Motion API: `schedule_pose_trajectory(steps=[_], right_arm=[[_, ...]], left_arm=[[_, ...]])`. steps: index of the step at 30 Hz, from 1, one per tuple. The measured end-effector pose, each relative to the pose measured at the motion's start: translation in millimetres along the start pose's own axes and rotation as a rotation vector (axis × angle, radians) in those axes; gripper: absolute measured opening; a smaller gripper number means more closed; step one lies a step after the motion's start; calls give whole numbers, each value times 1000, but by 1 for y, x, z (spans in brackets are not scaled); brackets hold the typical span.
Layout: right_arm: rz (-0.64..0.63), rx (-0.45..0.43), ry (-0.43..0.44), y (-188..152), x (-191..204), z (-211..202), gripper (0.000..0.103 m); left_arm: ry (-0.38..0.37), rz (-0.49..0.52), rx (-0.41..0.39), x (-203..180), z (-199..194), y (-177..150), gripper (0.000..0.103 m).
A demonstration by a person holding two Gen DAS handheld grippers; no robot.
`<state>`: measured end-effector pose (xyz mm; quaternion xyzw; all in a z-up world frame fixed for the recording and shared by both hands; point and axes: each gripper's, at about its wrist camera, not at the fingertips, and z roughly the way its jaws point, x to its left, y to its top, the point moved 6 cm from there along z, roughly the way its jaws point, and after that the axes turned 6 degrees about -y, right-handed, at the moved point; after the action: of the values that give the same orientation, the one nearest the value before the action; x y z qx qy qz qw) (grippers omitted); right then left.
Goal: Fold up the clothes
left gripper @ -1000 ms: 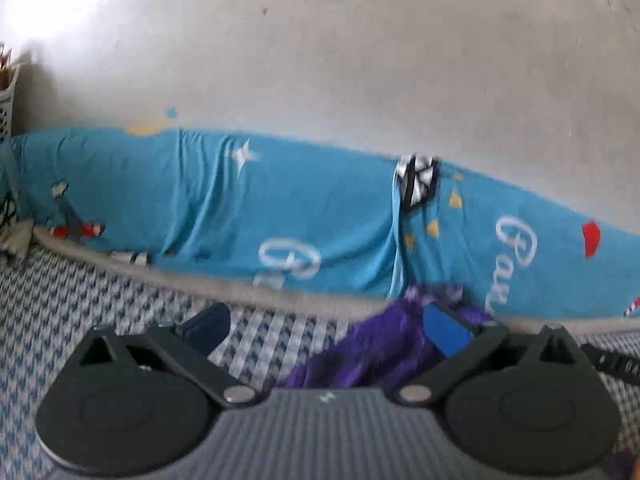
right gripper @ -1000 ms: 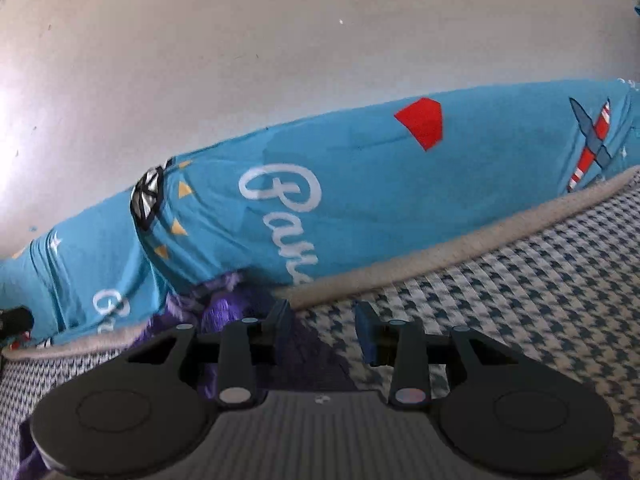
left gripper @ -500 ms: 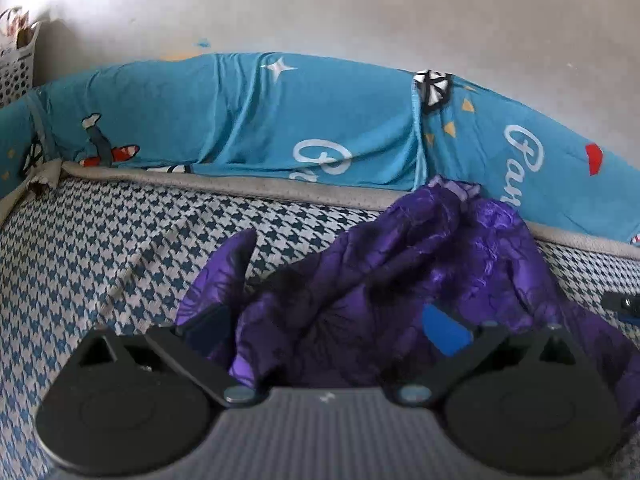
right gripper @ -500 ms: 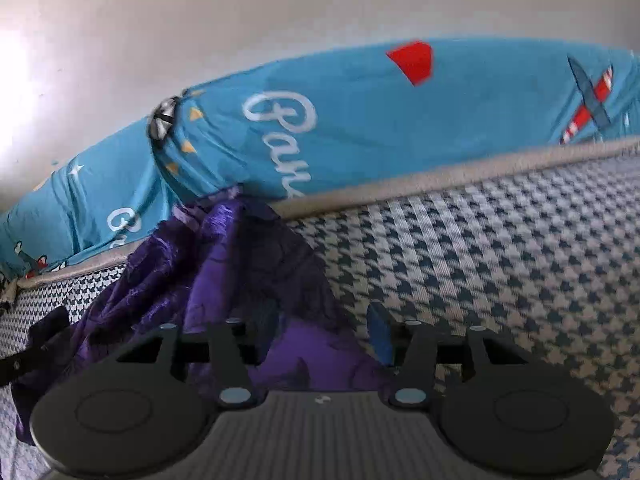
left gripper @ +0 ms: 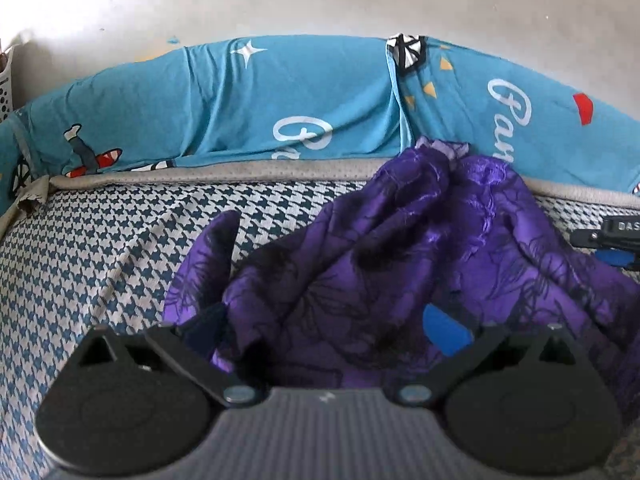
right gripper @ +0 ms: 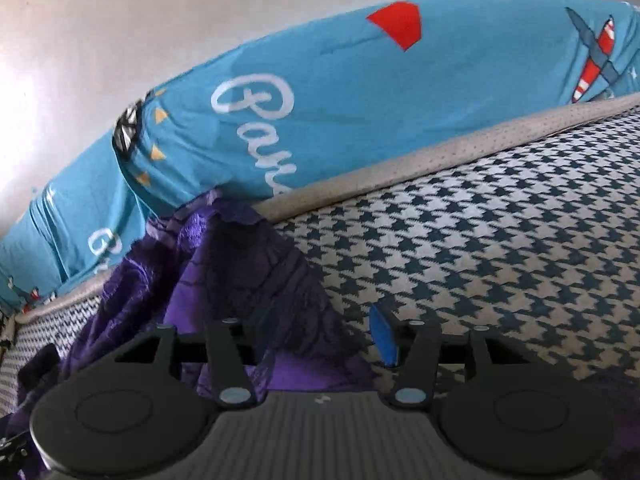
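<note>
Purple garment (left gripper: 400,264), shiny satin-like with dark floral lines, lies crumpled in a heap, no fold made yet; everything left to do. It sits under and ahead of the left claw (left gripper: 324,332), which is spread wide, gripping nothing. Right claw (right gripper: 320,336) half released, cloth edge between its jaws, unpinched. Beyond: houndstooth mattress (right gripper: 500,240), blue printed pillows (left gripper: 280,92).

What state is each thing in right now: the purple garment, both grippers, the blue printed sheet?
Purple floral satin garment: crumpled in a heap, unfolded, on the houndstooth mattress.
Left gripper: jaws wide open, cloth between them, not pinched.
Right gripper: jaws open, cloth between them, not pressed.
Blue printed sheet: bunched along the wall.
</note>
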<state>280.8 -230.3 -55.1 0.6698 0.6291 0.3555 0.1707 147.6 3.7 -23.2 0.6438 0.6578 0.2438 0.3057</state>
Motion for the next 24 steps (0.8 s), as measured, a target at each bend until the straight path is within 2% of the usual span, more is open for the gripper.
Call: schedule_pose_trajectory(steps=[6,7,8,9,10,14,17,24], right_arm=[[-40,41,-20,-9,11,18,51],[-56,37,-26,-10,14,18,47],[-80,28,-39,-10,17,18,40],[-105,27,-50,-11,20,18,19],[-113,29,-48,-11,22,18,11],[-94,21,-41,-9,23,17,6],[-93,-47,-70,0,22,5,5],[-35,-208,-252,39,-9,-18,4]], left_arm=[[-14,-19,17,3,5,-1,103],[-12,-19,18,3,7,-2,103],[-10,-18,19,3,8,-2,103],[-8,-17,21,3,8,-2,103],[-7,-16,23,3,9,-3,103],[-2,-9,21,1,12,-4,103],[-5,-8,16,-2,13,-5,103],[-32,8,23,-12,14,-7,103]])
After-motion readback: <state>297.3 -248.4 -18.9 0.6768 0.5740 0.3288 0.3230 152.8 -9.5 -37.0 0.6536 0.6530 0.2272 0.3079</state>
